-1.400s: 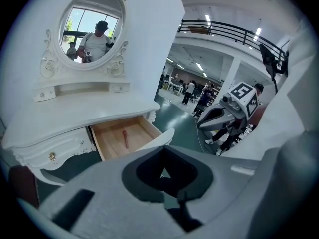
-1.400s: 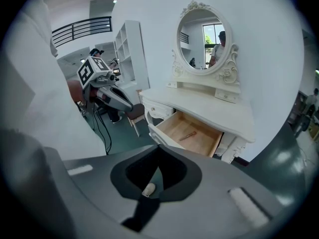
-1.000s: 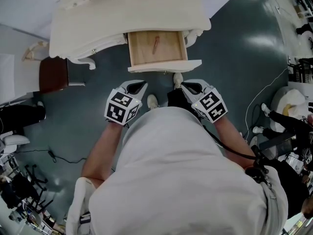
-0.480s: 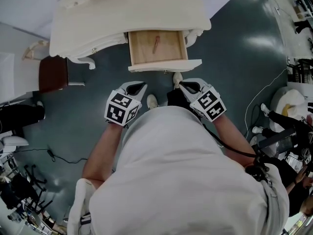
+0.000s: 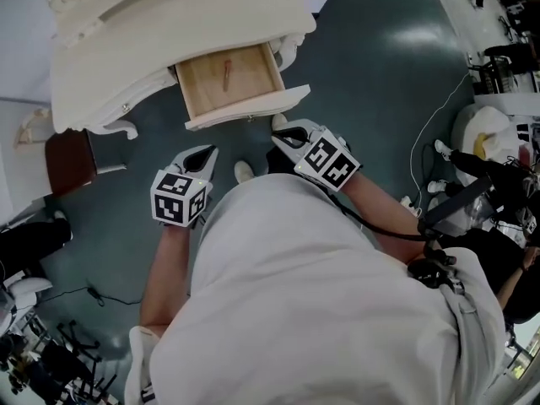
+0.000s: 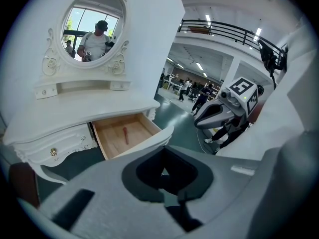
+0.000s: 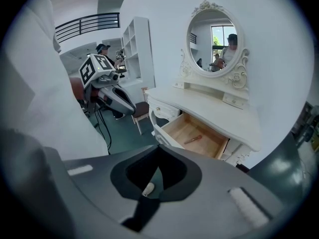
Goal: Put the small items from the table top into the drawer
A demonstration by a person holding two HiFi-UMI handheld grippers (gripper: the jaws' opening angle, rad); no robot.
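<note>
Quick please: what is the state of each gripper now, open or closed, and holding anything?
Left gripper: closed, jaws together, holding nothing.
Right gripper: closed, jaws together, holding nothing.

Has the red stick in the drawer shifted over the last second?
No. The red stick lies in the same spot, mid-floor of the open drawer, parallel to its side walls; only the head view swung.

White top [image 5: 321, 310], grey-white left claw [image 5: 203, 152] and right claw [image 5: 282, 138] (square-marker cubes), black cable [image 5: 380, 232]
</note>
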